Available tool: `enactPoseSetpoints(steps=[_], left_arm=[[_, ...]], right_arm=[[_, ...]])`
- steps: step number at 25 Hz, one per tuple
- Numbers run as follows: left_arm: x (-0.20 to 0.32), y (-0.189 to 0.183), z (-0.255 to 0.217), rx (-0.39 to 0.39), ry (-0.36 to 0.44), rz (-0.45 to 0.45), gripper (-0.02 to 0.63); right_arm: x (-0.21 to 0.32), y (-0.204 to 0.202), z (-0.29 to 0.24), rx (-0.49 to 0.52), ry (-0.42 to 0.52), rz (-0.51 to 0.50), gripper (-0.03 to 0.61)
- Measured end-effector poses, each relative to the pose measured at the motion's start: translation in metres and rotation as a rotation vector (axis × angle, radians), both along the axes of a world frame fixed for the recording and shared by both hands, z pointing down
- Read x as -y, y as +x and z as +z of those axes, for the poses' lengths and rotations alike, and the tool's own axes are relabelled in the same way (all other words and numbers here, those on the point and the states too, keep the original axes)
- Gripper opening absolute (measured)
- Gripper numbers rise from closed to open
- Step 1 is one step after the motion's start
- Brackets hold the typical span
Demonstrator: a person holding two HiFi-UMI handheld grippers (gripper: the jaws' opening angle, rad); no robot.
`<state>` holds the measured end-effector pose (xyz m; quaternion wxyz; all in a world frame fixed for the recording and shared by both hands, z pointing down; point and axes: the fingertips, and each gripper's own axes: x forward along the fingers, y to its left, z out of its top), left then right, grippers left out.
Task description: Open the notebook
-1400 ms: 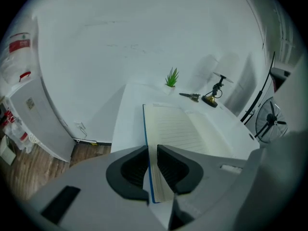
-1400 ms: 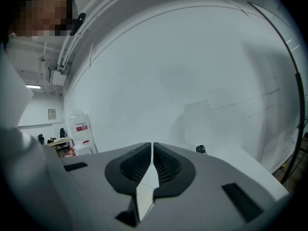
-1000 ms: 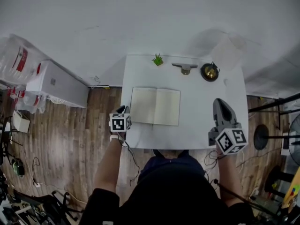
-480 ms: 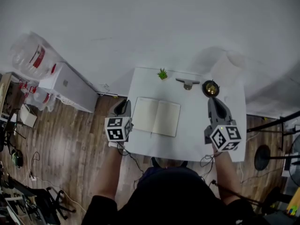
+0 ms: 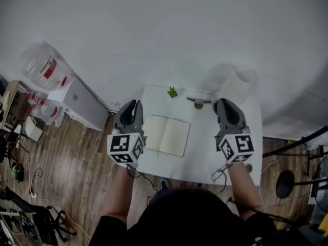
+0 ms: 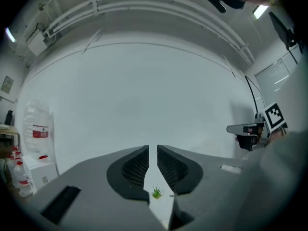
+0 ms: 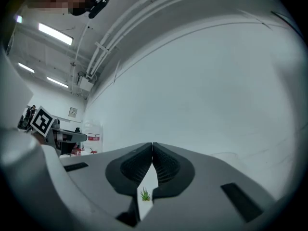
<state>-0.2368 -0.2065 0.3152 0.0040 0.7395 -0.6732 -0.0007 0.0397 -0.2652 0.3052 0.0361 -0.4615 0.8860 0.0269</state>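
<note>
The notebook [image 5: 166, 136] lies open on the white table [image 5: 205, 163], showing blank cream pages. Both grippers are held up high above the table and point level at the white wall. My left gripper [image 5: 130, 108] hovers over the table's left edge, beside the notebook. Its jaws stand a narrow slit apart with nothing between them [image 6: 152, 150]. My right gripper [image 5: 226, 106] hovers to the right of the notebook, shut and empty, its tips touching [image 7: 152, 146]. Each gripper view shows the other gripper off to the side.
A small green plant [image 5: 172, 91] and a grey desk tool [image 5: 199, 102] sit at the table's far edge. Water bottles [image 5: 43, 65] and a white box [image 5: 77, 104] stand on the wood floor at left. Dark stands [image 5: 287, 183] are at right.
Both grippers have risen from near the table's front edge, the left one farther, and now point level. The head view has tilted up toward the wall. The notebook has stayed open.
</note>
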Motion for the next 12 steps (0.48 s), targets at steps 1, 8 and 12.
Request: enactPoseSetpoints(steps=[1, 8, 12], left_arm=[[-0.003, 0.005, -0.01, -0.001, 0.023, 0.0, 0.051], [-0.015, 0.016, -0.055, 0.032, 0.132, -0.043, 0.048], [-0.018, 0.014, -0.057, 0.033, 0.131, -0.063, 0.043]], right_arm=[[-0.002, 0.002, -0.007, -0.005, 0.027, 0.006, 0.006], [-0.006, 0.027, -0.042, -0.029, 0.179, 0.06, 0.006], [-0.002, 0.039, -0.039, -0.022, 0.154, 0.057, 0.005]])
